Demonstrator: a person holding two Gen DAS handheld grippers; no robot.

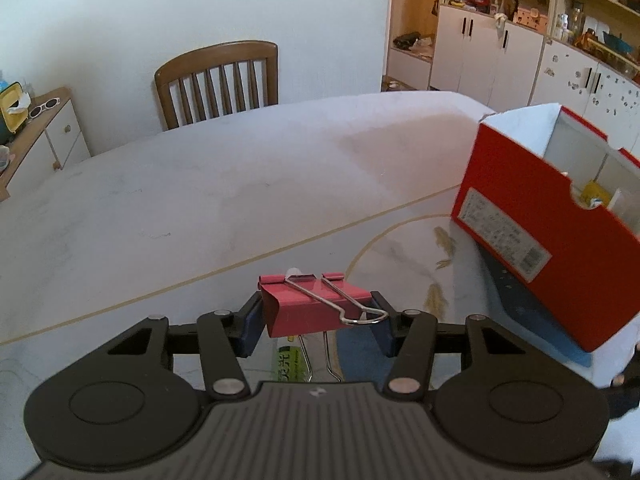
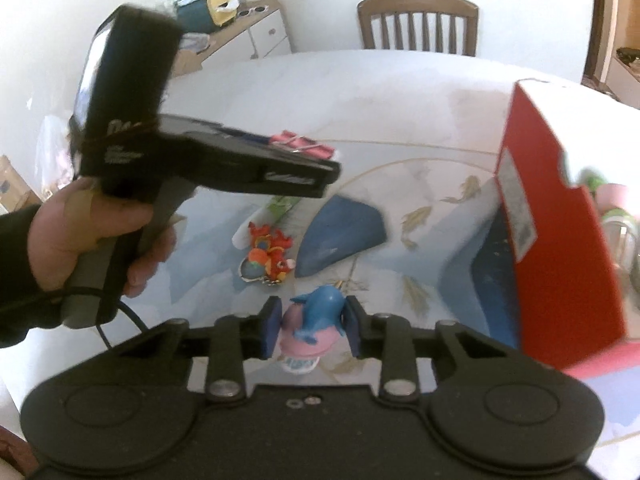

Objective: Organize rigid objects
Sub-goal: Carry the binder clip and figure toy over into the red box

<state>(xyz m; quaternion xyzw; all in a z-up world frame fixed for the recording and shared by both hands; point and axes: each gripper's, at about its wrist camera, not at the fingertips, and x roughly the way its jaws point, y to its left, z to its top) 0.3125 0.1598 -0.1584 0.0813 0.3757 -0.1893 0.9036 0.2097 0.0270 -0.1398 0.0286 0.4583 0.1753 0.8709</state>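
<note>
My left gripper [image 1: 316,320] is shut on a red binder clip [image 1: 308,308] and holds it above the table, left of a red open-topped box [image 1: 532,216]. The right wrist view shows that gripper [image 2: 320,160] from the side with the clip [image 2: 302,144] at its tip. My right gripper [image 2: 312,326] is shut on a blue and pink toy figure [image 2: 316,316], held low over the table beside the box [image 2: 560,240]. A red and orange toy keychain [image 2: 268,256] lies on the table ahead of it.
A green packet [image 2: 276,204] lies beyond the keychain and shows under the clip [image 1: 290,364]. The box holds a yellow item [image 1: 594,196]. A wooden chair [image 1: 218,80] stands at the table's far side. Cupboards [image 1: 500,52] stand at the back right.
</note>
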